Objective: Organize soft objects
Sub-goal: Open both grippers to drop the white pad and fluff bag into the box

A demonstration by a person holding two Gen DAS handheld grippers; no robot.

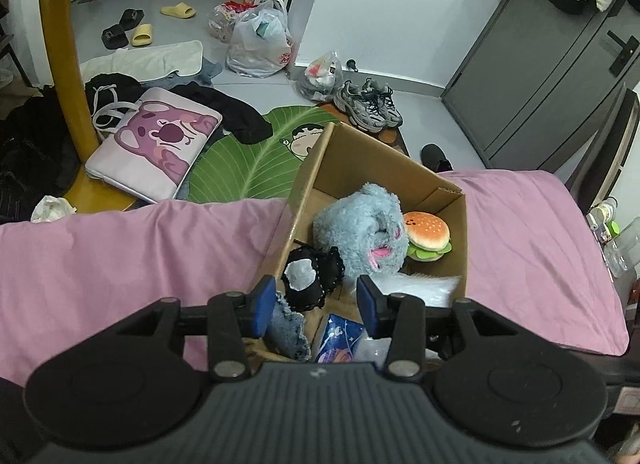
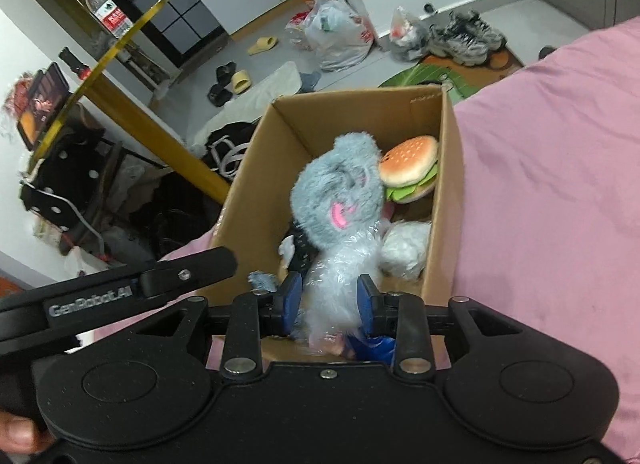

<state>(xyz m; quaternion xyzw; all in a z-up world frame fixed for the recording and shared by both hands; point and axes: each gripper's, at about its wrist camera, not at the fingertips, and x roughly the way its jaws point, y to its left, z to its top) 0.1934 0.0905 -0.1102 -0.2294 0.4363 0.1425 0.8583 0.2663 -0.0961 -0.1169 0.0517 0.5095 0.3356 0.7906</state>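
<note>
An open cardboard box (image 1: 316,160) stands on the pink bed. Inside lie a grey-blue fluffy plush (image 1: 360,230), a burger plush (image 1: 427,236), a black lace piece (image 1: 314,276), a denim scrap (image 1: 286,328) and a blue patterned packet (image 1: 340,338). My left gripper (image 1: 316,304) is open and empty above the box's near end. In the right wrist view the box (image 2: 260,184) holds the plush (image 2: 336,188) and burger (image 2: 412,168). My right gripper (image 2: 330,300) is shut on a clear plastic-wrapped soft bundle (image 2: 340,280) over the box.
The pink bed sheet (image 1: 120,264) surrounds the box. Beyond the bed edge the floor holds a leaf-shaped mat (image 1: 248,160), a pink laptop sleeve (image 1: 156,144), sneakers (image 1: 370,106), plastic bags (image 1: 260,40) and a yellow table leg (image 1: 68,64). A grey cabinet (image 1: 552,76) stands right.
</note>
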